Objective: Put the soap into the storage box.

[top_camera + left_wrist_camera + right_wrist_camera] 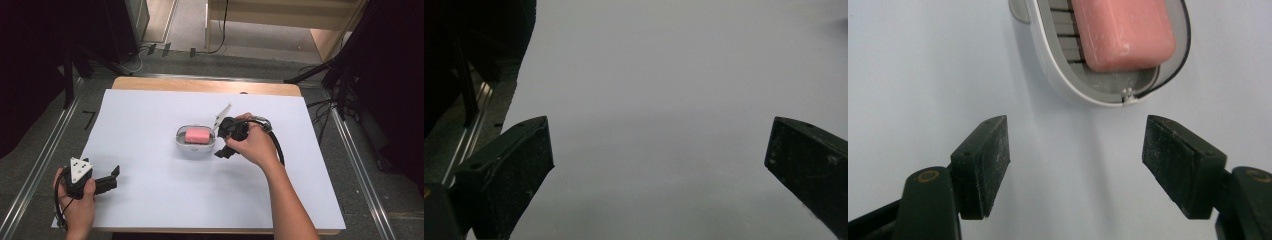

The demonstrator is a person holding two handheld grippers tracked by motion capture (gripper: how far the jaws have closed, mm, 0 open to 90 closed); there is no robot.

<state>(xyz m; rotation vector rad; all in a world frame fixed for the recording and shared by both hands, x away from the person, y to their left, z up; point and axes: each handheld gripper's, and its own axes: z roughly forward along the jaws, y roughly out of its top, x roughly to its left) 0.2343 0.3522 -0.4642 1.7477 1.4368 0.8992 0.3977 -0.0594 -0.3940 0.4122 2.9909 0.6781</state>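
A pink bar of soap (196, 135) lies in a grey-white oval soap dish (192, 150) at the middle of the white-covered table. My right gripper (220, 140) sits just right of the dish, held low over the sheet. In the right gripper view its jaws (1075, 150) stand open with only bare white sheet between them, and the dish's rim (1058, 75) and the soap (1125, 35) lie just beyond the fingertips. My left gripper (114, 180) rests near the table's front left corner, its jaws (659, 155) wide open over bare sheet.
The white sheet (150, 115) covers a wooden table whose far edge (205, 85) shows. Metal rails (45, 150) run along the floor on both sides. Dark stands and cables (340, 75) crowd the back right.
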